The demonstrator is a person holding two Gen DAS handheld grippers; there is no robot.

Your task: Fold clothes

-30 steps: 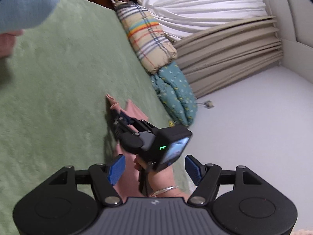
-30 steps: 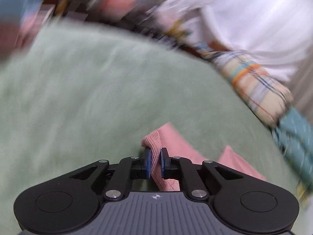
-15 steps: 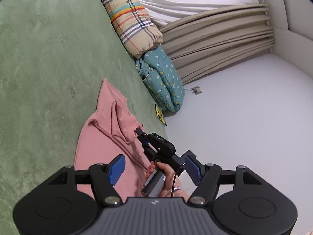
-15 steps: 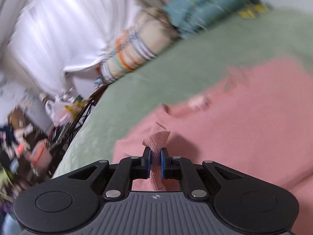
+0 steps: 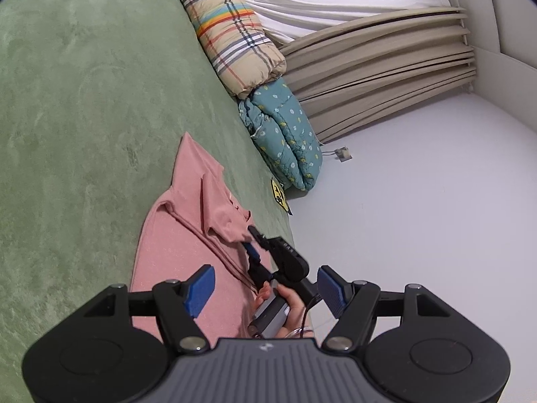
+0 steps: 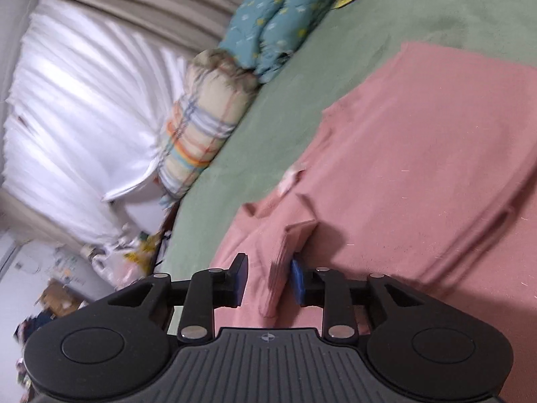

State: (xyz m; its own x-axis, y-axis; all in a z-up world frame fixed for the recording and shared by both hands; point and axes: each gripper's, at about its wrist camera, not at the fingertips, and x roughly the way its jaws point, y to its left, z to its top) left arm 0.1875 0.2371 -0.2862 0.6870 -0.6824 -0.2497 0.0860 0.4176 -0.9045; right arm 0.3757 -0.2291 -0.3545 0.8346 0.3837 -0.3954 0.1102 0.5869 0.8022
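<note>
Pink garment (image 5: 188, 262) spread on the green bed (image 5: 84, 100), right fingers letting go of its cuff.

Left to right: left gripper (image 5: 265, 288) hangs over the garment's near part, fingers wide apart, nothing between them. Right gripper (image 6: 270, 280), in a hand (image 5: 288, 305), sits low at the garment's right edge near the bed's edge; its fingers have just been opening, and the ribbed cuff (image 6: 285, 252) lies loose between the 2 blue pads (image 6: 297, 282), not clamped. Plaid bundle (image 5: 235, 33) and teal floral bundle (image 5: 285, 134) line the bed's right edge; pale floor (image 5: 419, 218) beyond.
</note>
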